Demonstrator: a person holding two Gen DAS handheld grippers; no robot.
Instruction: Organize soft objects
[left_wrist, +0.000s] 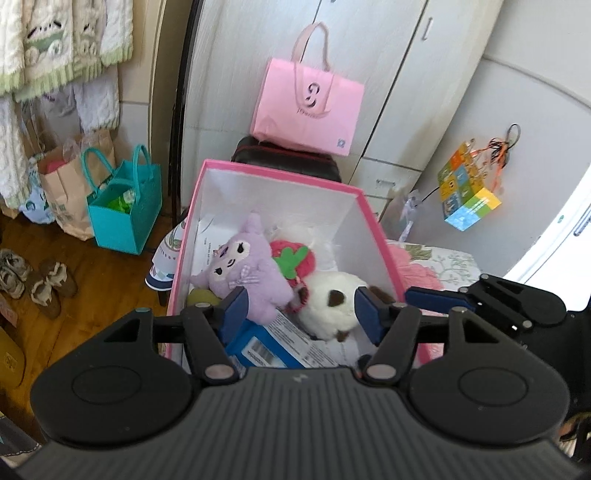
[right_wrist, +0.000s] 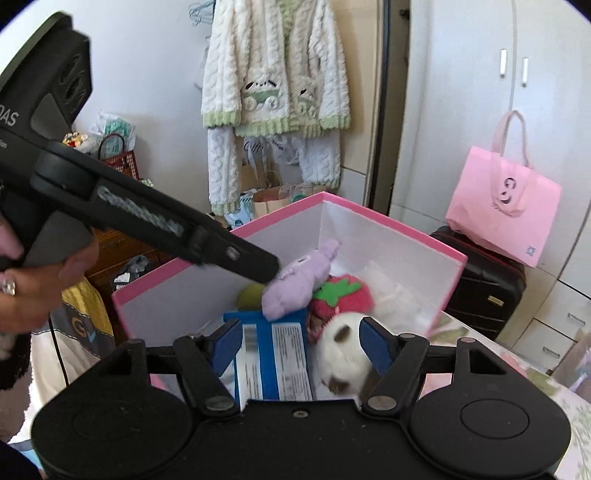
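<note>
Plushies sit in pink box, left gripper & right gripper both spread, empty; release step looks done, next: fetch another toy, w/ white plush at 12 o'clock.

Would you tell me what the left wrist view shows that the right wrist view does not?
Only the left wrist view shows the teal bag, the shoes and the hanging cube. Only the right wrist view shows a hand holding the left gripper. Both show the pink box, purple plush, strawberry plush, white plush and pink bag.
</note>
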